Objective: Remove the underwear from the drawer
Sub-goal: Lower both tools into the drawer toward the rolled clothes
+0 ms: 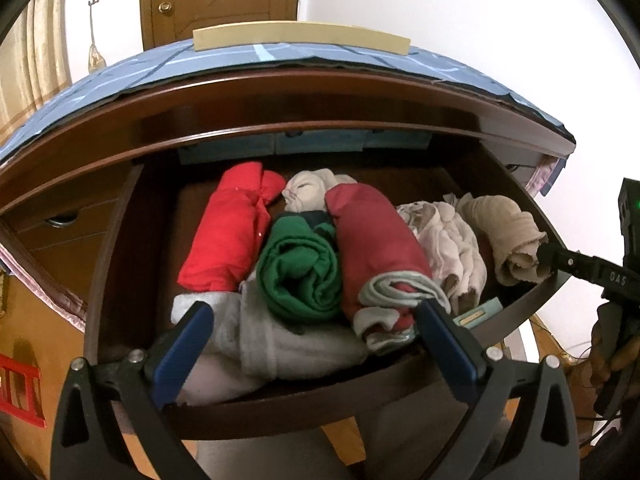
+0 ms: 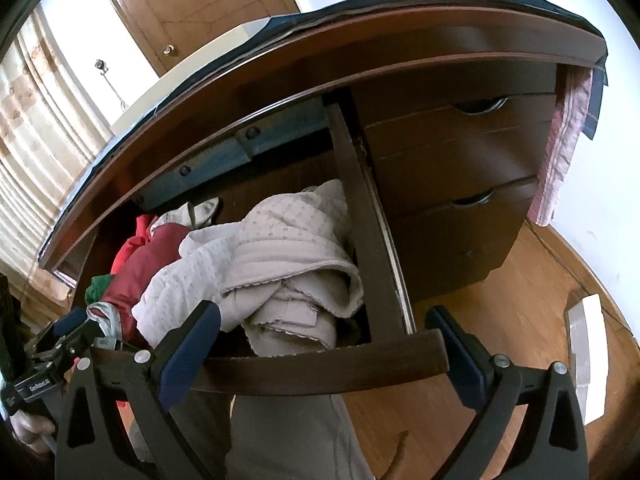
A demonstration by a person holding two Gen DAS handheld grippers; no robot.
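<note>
In the open drawer [image 1: 120, 264] all the rolled underwear [image 1: 298, 268] looks untouched; left gripper [image 1: 316, 332] and right gripper [image 2: 328, 340] both hover spread apart, nothing grabbed yet

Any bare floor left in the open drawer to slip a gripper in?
Bare drawer floor shows left of the red roll, along the left wall, and behind the rolls toward the back wall. The middle and right are packed: green roll, maroon roll, cream pieces, beige roll against the right wall.
</note>
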